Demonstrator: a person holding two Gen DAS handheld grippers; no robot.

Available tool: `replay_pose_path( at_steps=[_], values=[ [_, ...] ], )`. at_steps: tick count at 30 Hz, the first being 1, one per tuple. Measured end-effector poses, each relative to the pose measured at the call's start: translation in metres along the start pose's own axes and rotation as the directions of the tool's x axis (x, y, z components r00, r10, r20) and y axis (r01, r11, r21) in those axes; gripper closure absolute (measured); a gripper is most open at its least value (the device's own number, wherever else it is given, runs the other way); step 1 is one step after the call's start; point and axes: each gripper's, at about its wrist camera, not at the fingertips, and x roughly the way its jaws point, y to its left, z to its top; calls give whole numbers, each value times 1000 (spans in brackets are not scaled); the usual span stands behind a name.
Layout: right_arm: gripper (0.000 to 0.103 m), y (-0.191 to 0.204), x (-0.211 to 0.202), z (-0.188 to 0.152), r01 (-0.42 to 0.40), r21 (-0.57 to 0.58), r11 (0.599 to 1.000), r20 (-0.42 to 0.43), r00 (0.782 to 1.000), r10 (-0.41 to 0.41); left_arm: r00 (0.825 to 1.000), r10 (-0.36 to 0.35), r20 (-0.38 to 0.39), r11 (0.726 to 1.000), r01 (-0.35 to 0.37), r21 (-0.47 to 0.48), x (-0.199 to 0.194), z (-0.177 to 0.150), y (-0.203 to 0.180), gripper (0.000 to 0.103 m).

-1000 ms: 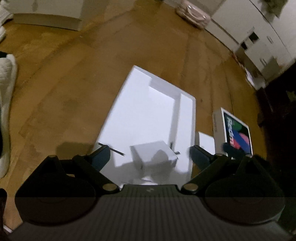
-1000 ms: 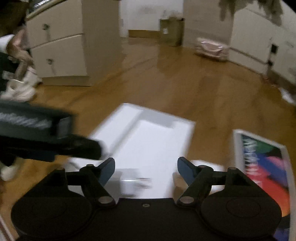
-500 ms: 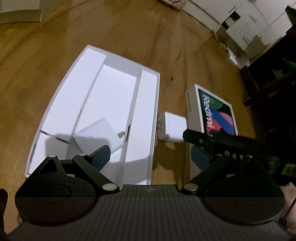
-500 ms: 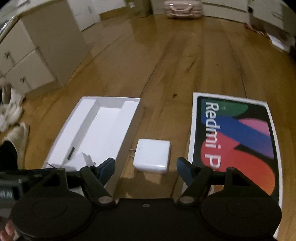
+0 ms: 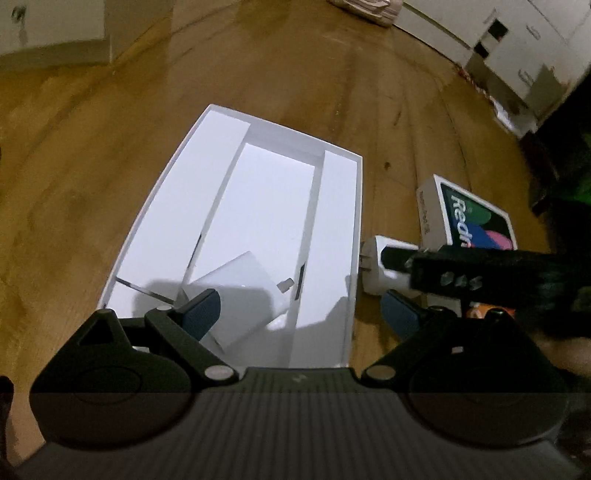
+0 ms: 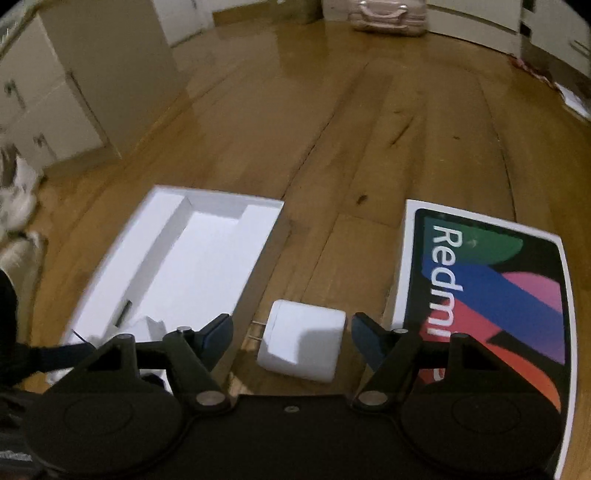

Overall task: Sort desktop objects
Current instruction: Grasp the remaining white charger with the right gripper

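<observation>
A white charger (image 6: 303, 343) with its plug prongs facing left lies on the wood between a white open tray (image 6: 177, 258) and a colourful Redmi box (image 6: 491, 295). My right gripper (image 6: 291, 334) hangs over the charger with a finger on each side and a gap left at both pads. My left gripper (image 5: 301, 314) stands open over the near end of the tray (image 5: 236, 206), above a small white box (image 5: 240, 291) lying tilted inside. The charger (image 5: 380, 269) also shows right of the tray, partly hidden by the right gripper's black body (image 5: 480, 273).
The wooden floor (image 6: 332, 129) stretches away behind the objects. White cabinets (image 6: 55, 92) stand at the left, a pink bag (image 6: 388, 14) at the far wall, more cabinets (image 5: 517, 48) at the right. White shoes (image 6: 14, 199) lie at the left edge.
My right gripper has swung right from over the tray to over the charger, and its jaws have narrowed a little. My left gripper has shifted slightly along the tray's near end.
</observation>
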Motion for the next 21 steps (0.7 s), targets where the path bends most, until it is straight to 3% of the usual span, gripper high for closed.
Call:
replay_pose_path(
  at_steps=[3,8,11,13,17,21],
  values=[
    [27,1,14,3,35,-26,999,-47,998,-36,1000,1,-1,1000,-1,-9,2,1,2,8],
    [26,-10,30,2,37,55,998,-83,996,-33,1000,17,3,999,-16,-27,0,3,11,8],
    [39,-11,35,1,8,76,997,-65,998,-4,1000,28,2,998,-28,-62,-2,3,21,8],
    [40,-16,31,-4,8,143,990,-27,1000,-5,999,33,0,996,-33,-87,-5,4,27,8],
    [41,-12,20,-13,36,153,988,31,999,-41,999,33,26,995,-30,-96,-15,8,30,8],
    [41,-15,-12,-10,-11,226,974,141,990,-22,999,34,29,996,-32,-80,-19,8,27,8]
  ],
)
